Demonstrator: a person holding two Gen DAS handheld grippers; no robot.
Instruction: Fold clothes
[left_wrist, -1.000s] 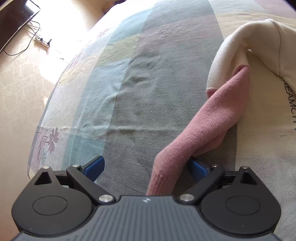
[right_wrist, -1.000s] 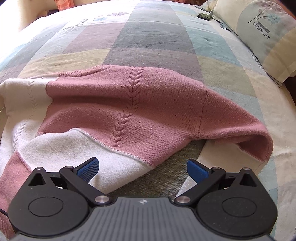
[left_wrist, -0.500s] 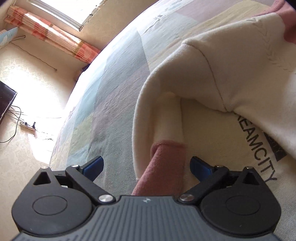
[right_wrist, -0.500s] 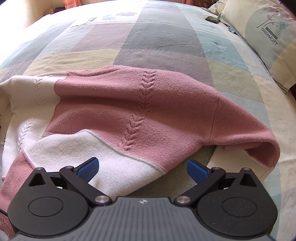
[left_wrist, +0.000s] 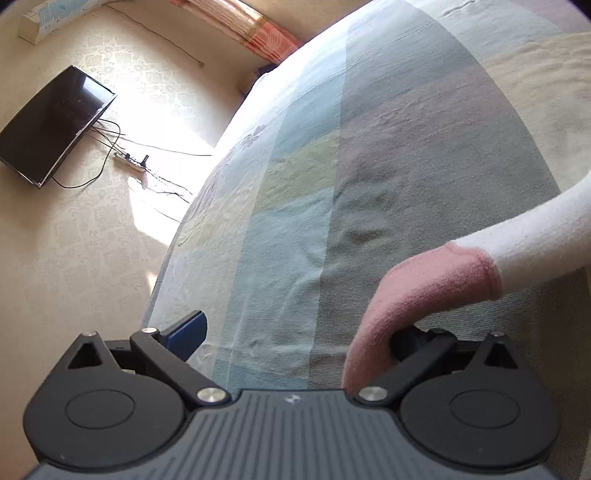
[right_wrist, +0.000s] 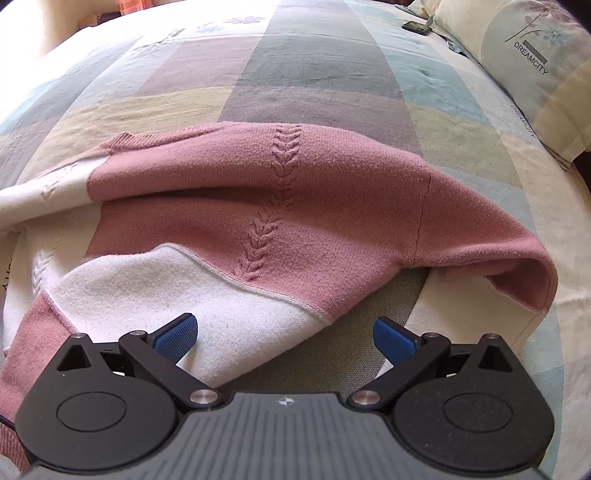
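Observation:
A pink and cream knit sweater (right_wrist: 280, 206) lies spread on the patchwork bedspread (right_wrist: 314, 74), with a cable braid down its middle. My right gripper (right_wrist: 285, 336) is open just above the sweater's near cream edge, and its left blue fingertip (right_wrist: 177, 336) is over the cloth. In the left wrist view the cream sleeve (left_wrist: 535, 229) stretches in from the right. Its pink cuff (left_wrist: 424, 288) drapes over and hides the right finger of my left gripper (left_wrist: 295, 332). That gripper's jaws stand wide apart, above the bedspread (left_wrist: 332, 147).
A pillow (right_wrist: 535, 66) printed DREAMCITY lies at the bed's far right, with a small dark object (right_wrist: 415, 26) beside it. Left of the bed's edge is floor with a dark screen (left_wrist: 55, 125), a power strip (left_wrist: 129, 162) and cables. A striped curtain (left_wrist: 251, 26) hangs beyond.
The left gripper has swung away from the sweater body, and the sleeve now stretches out over the bare bedspread with its cuff hooked on the right finger. The right view has shifted slightly.

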